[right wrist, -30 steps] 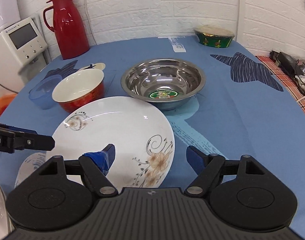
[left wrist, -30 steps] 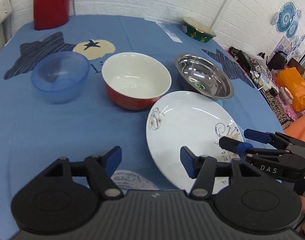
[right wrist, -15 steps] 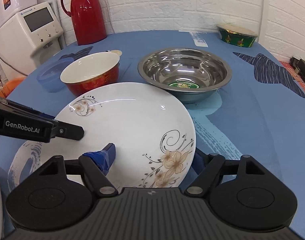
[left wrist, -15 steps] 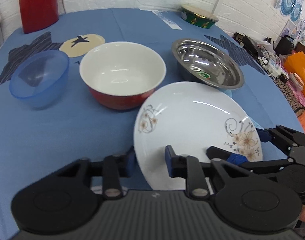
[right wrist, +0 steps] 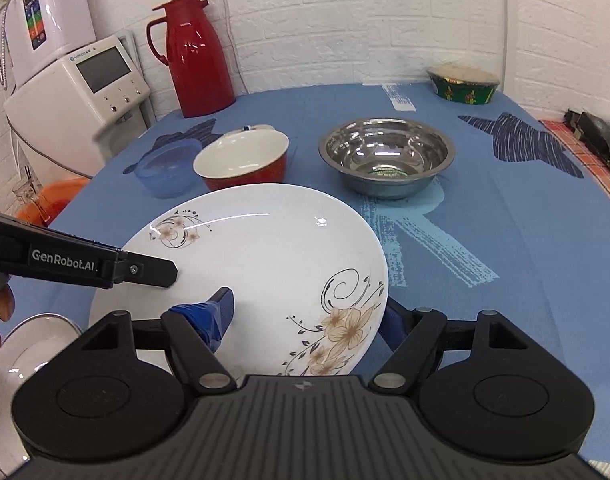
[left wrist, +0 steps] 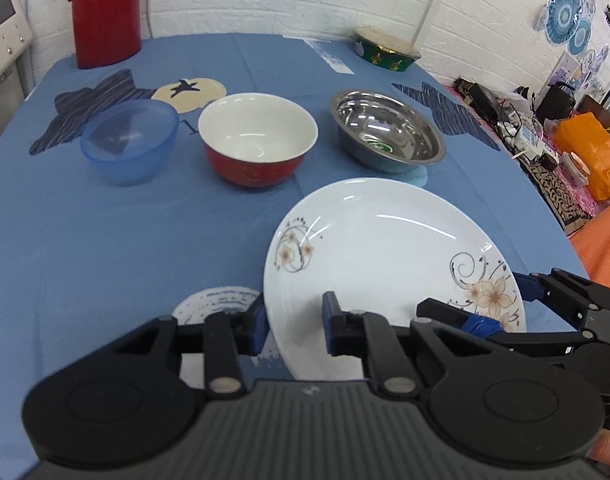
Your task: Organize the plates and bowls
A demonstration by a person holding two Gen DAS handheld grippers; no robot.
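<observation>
Two grippers grip one white floral plate, raised above the blue tablecloth: left gripper closed on its near-left rim, right gripper closed across its near-right edge. Beyond the plate: blue plastic bowl, red bowl, steel bowl. Right wrist view alone shows a white appliance and a second white dish left of the plate.

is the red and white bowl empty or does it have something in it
Empty: the red bowl shows only its bare white inside.
</observation>
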